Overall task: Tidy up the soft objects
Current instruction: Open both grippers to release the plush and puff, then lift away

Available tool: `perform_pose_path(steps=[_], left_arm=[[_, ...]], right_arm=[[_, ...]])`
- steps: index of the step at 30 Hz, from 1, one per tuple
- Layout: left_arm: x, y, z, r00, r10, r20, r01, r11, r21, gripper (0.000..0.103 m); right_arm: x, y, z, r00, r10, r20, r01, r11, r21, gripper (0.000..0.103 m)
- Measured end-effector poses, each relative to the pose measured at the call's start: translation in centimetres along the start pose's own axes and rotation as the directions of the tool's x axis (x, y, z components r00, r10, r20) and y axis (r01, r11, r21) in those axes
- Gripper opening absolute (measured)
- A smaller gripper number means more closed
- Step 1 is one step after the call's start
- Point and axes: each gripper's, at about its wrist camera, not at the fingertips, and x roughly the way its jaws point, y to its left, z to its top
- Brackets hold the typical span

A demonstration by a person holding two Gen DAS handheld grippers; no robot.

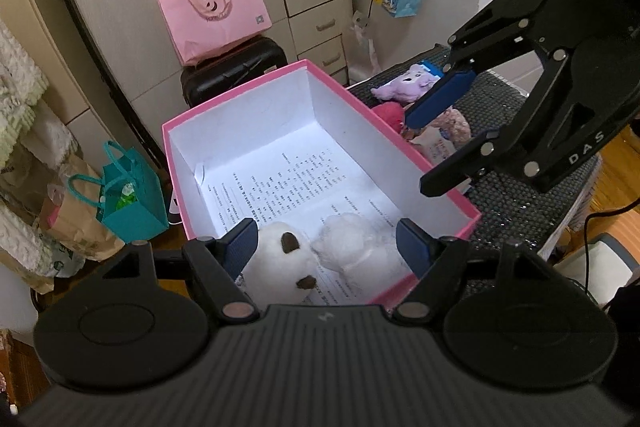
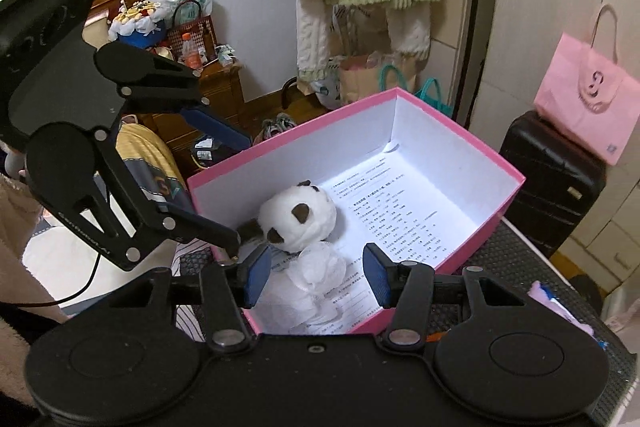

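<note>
Hovering over the pink box w/ both grippers, jaws released, nothing gripped. Panda plush & white fluffy toy are lying inside at its near end; purple plush is waiting on the worktop beside the box, prob. next.

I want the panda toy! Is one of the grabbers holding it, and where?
No. Both the left gripper and right gripper are open and hold nothing. The panda toy lies loose in the pink box.

Fluffy cloth panda toy, matt pink cardboard box w/ printed paper lining.
</note>
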Motion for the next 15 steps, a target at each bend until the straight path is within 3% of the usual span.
perform_pose_path(steps=[15], left_arm=[[-5.4,-4.9,-0.4,0.994,0.026,0.109,-0.032,0.998,0.054,0.078]], right_arm=[[-8.3,4.3,-3.2,0.985,-0.103,0.14,0.11,0.993,-0.048,0.057]])
